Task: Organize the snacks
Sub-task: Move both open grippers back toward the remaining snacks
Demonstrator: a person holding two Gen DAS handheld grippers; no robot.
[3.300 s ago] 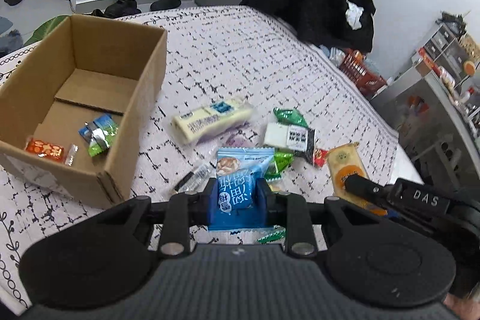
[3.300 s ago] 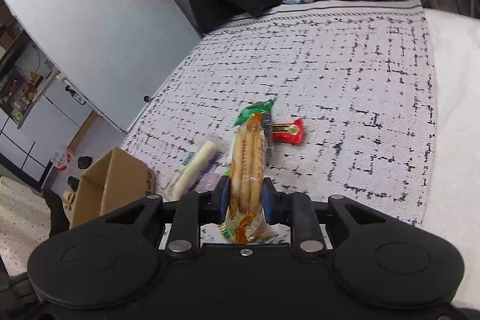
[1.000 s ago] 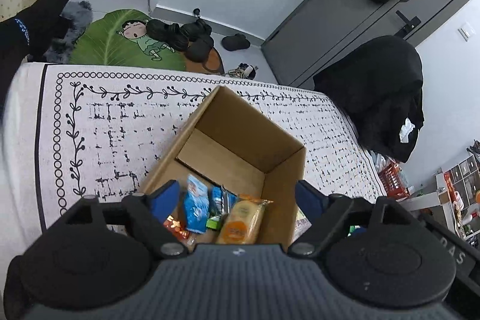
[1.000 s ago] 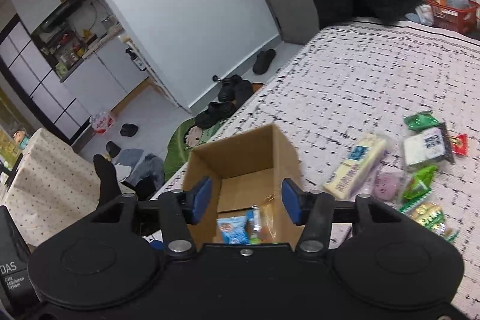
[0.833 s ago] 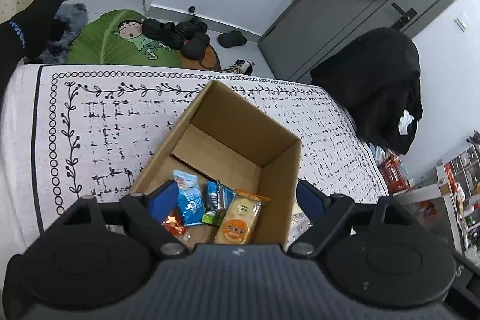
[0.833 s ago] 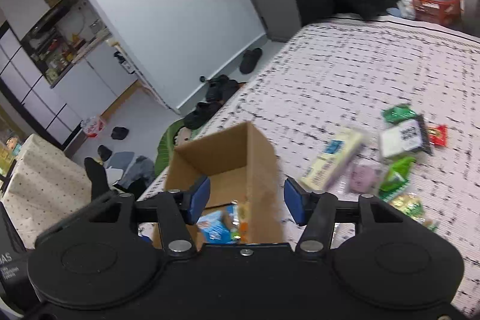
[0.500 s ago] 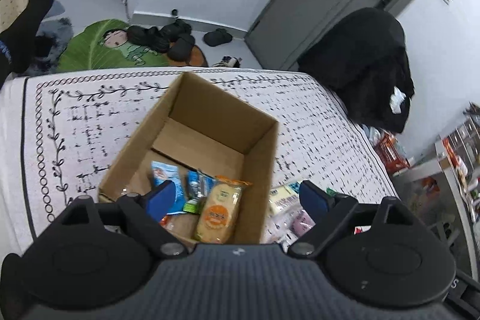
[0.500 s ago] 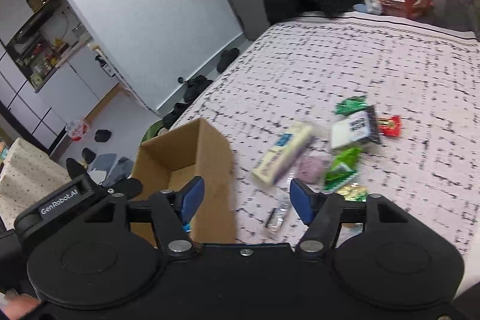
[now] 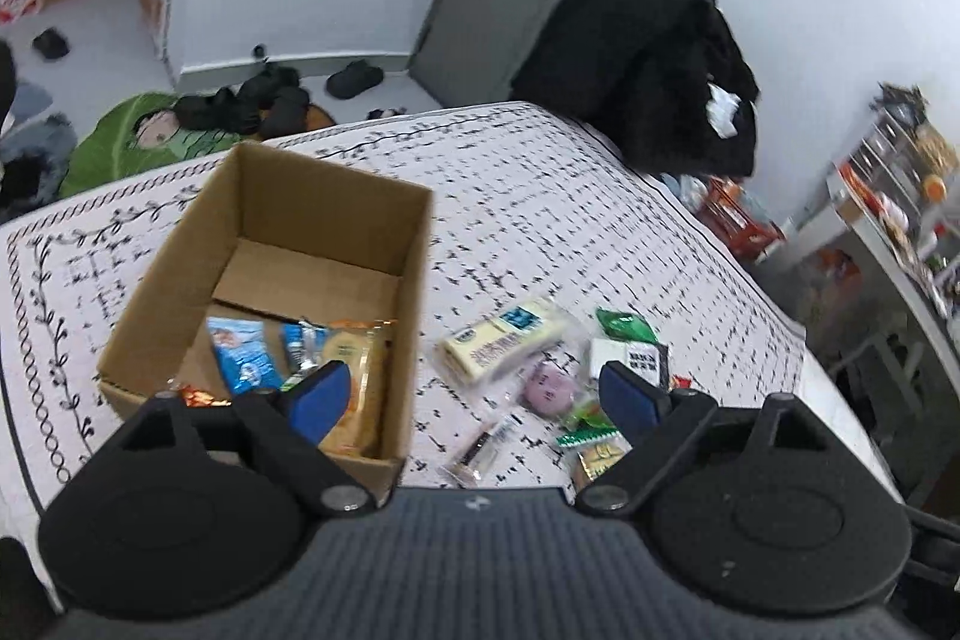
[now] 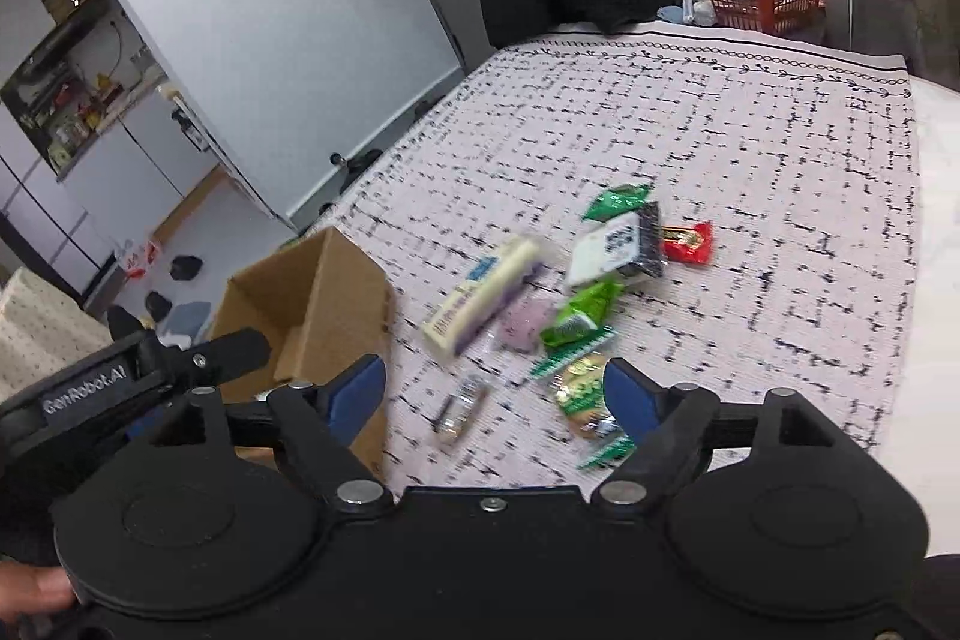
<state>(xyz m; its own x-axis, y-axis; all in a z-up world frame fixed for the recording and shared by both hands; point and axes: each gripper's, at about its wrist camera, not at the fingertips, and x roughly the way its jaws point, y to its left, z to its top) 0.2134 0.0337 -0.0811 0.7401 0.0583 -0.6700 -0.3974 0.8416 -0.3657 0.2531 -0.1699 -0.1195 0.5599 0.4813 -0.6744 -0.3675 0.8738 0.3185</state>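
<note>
Between drops: both of your grippers are empty.

Your left gripper (image 9: pixel 468 394) and right gripper (image 10: pixel 495 394) hold their jaws apart. Several snacks lie in the box (image 9: pixel 414 244); next, reach right for the pale long packet (image 9: pixel 501 337) nearby.

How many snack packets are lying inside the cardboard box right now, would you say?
4 visible in the cardboard box: light-blue packet, small blue-green packet, orange cracker pack, red wrapper in the near corner. The left gripper may hide others.

The right tongs (image 10: pixel 489 397) hang wide open and empty above loose snack packets (image 10: pixel 573 316) scattered on the patterned bedspread (image 10: pixel 750 136), beside the brown cardboard box (image 10: pixel 336 292).
</note>
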